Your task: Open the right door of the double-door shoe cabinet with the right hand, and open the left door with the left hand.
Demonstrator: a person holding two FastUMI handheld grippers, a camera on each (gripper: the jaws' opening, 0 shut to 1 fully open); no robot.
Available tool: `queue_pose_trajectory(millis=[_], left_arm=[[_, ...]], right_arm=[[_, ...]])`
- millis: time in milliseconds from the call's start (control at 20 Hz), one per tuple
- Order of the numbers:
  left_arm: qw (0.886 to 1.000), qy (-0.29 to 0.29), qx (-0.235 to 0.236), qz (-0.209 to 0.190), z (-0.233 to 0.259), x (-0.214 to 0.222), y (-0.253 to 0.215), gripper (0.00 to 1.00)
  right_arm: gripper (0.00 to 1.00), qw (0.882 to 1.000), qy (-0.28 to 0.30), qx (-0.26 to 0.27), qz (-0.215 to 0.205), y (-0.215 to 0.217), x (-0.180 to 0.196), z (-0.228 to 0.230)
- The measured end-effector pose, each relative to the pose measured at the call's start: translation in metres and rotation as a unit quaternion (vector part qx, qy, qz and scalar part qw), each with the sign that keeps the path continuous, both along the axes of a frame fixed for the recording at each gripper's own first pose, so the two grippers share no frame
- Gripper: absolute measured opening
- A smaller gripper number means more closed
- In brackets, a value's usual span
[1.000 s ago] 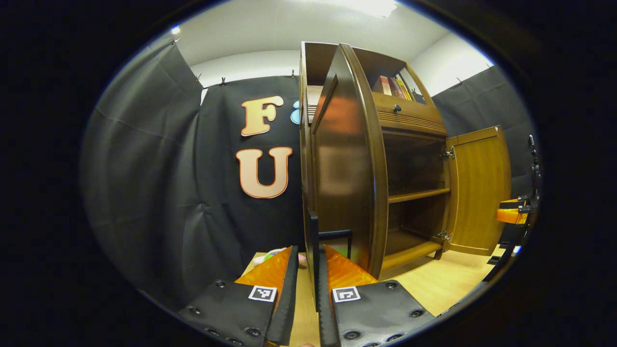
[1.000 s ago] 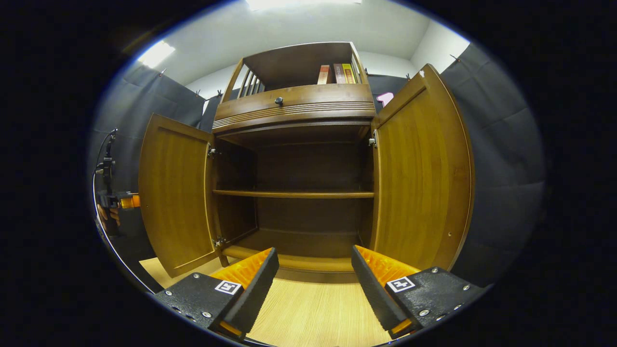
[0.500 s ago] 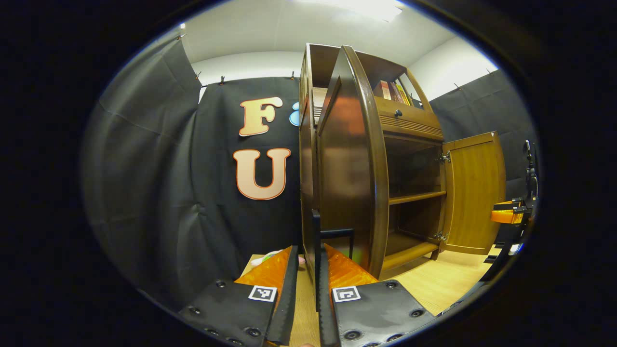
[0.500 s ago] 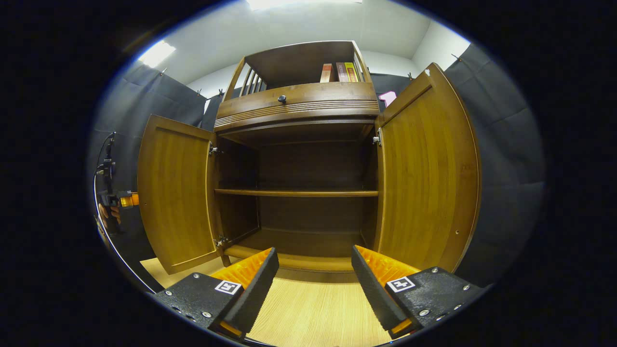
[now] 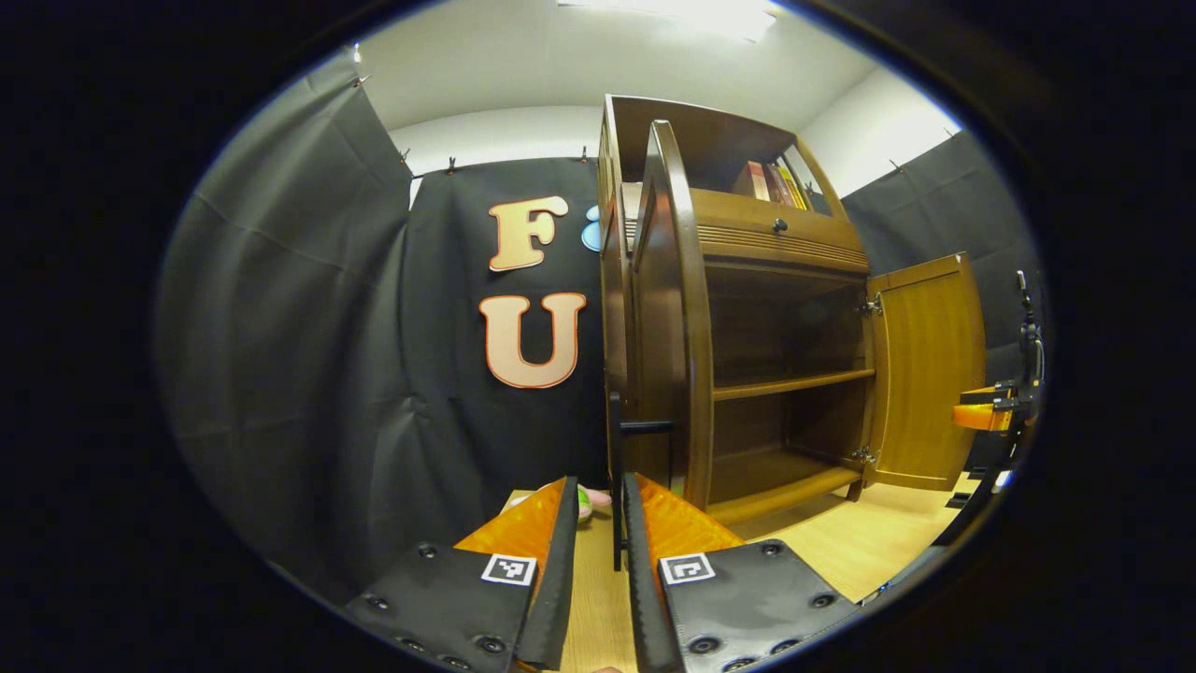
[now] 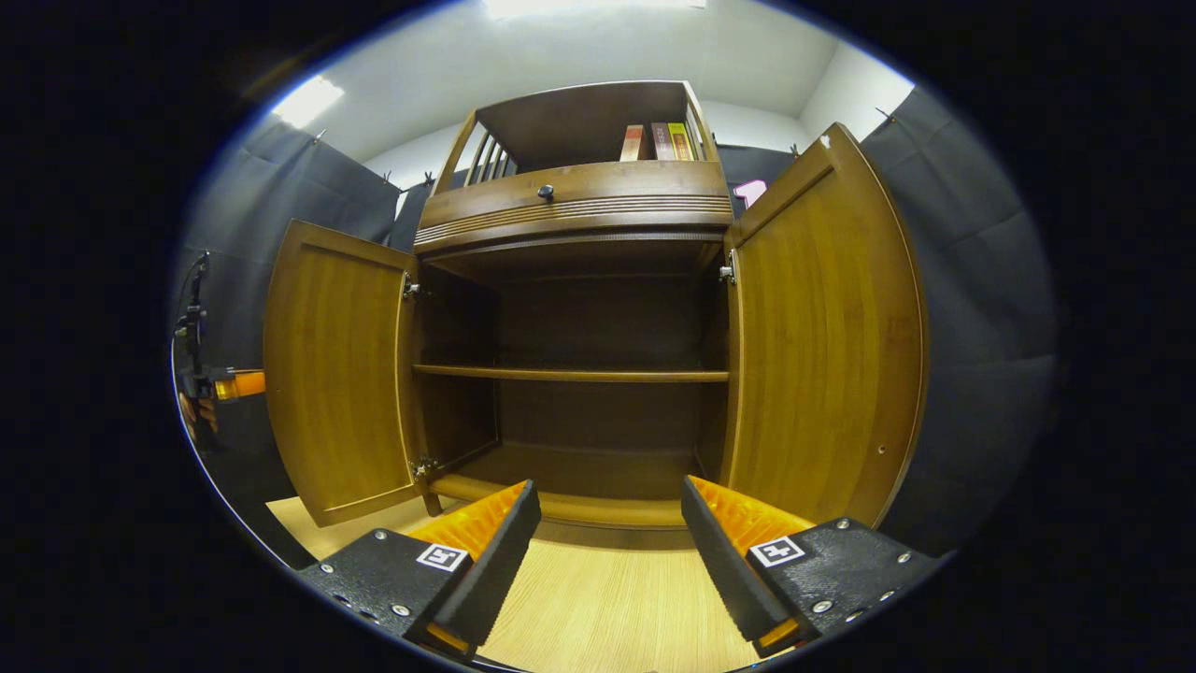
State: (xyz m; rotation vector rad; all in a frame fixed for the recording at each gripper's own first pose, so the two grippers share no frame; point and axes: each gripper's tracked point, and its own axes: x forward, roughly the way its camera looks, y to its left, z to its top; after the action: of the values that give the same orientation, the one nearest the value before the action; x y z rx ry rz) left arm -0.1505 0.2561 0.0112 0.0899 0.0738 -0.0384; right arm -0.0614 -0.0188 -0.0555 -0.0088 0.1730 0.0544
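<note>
Brown wood makes up the shoe cabinet [image 6: 575,308], which stands on a pale wooden floor [image 6: 607,608] with both lower doors swung wide. In the right gripper view the left door [image 6: 332,369] and the right door [image 6: 822,327] stand out to either side of the dark inside, where a single shelf [image 6: 570,375] runs across. Above sits a drawer with a small knob [image 6: 545,193], and a few books [image 6: 659,142] stand on the top shelf. The right gripper [image 6: 607,523] hangs in front of the opening, its fingers spread wide apart and touching nothing. In the left gripper view the left gripper [image 5: 598,533] has its fingers drawn close together around the thin black handle [image 5: 619,486] at the left door's edge; the handle runs down between them, though whether both press on it I cannot tell.
</note>
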Motion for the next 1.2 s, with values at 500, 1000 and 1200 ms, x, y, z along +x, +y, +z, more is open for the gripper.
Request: queue_pose_trajectory(millis=[500,1000,1200], left_arm=[[0.998,0.003,-0.055,-0.032,0.029,-0.018,-0.108,0.22],[0.999,0.002,-0.044,-0.028,0.013,0.049,-0.18,0.51],[0.998,0.008,-0.065,-0.024,0.001,0.059,-0.196,0.72]], right_arm=[[0.94,1.0,-0.016,0.005,0.015,0.015,-0.005,0.011],[1.0,0.999,-0.033,0.007,0.019,0.025,0.007,0.028],[1.0,0.999,-0.034,0.014,0.013,0.02,0.01,0.029]])
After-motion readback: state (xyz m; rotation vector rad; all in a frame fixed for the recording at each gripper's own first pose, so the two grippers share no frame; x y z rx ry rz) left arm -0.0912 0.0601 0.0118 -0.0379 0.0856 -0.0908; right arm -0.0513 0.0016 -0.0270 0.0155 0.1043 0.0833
